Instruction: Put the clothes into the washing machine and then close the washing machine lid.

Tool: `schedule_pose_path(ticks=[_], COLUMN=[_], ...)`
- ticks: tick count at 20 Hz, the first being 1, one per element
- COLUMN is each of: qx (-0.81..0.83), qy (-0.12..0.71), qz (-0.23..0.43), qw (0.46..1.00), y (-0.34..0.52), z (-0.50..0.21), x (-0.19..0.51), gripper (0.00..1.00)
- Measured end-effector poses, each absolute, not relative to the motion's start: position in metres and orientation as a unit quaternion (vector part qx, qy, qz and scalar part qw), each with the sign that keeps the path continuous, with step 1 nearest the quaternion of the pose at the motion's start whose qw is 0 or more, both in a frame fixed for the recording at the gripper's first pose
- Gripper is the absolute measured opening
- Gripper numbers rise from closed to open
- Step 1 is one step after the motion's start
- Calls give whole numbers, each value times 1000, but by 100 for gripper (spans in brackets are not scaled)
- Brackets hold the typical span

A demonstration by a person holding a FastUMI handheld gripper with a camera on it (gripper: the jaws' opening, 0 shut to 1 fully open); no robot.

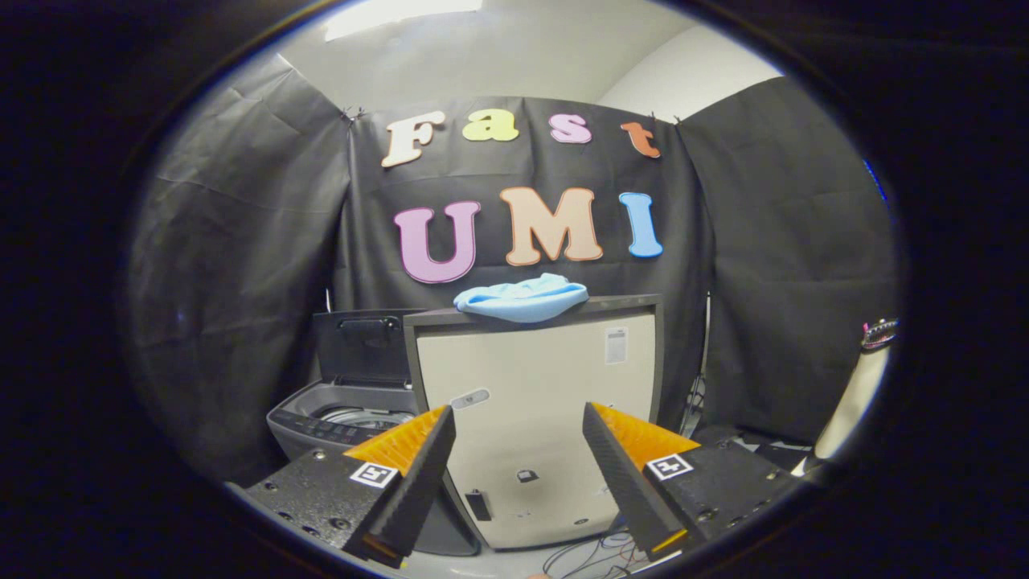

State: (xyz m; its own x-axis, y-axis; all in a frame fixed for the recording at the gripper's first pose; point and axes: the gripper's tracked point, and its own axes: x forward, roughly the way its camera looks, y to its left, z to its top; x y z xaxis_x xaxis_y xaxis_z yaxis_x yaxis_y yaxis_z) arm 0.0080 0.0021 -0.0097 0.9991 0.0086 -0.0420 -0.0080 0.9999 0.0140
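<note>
Step in hand, judged from the layout: reach for the clothes and grip them. The clothes are a light blue cloth point(522, 298) lying bunched on the top edge of a beige cabinet point(537, 418), well beyond the tongs point(518, 438) and above their line. The washing machine point(338, 422) stands just beside the cabinet on its left, with its lid point(362, 346) raised upright at the back and the drum opening exposed.

To do the step well, raise the tongs to the height of the cabinet top and approach squarely. Take the cloth at its thick middle fold, not at a loose edge, so that it lifts in one piece. Clear the cabinet top before carrying the cloth left over the drum.

The tongs are spread wide apart. They hold nothing and touch nothing; the cabinet front shows in the gap between the fingers point(418, 466).
</note>
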Motion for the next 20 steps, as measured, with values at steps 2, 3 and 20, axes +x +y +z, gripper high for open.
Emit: schedule_pose_path(ticks=[2,3,20], qx=[12,12,-19], qy=[26,27,148], qz=[7,8,18], qw=[1000,1000,989], y=[4,5,22], z=[-7,-4,86], x=[14,18,254], gripper=[97,97,97])
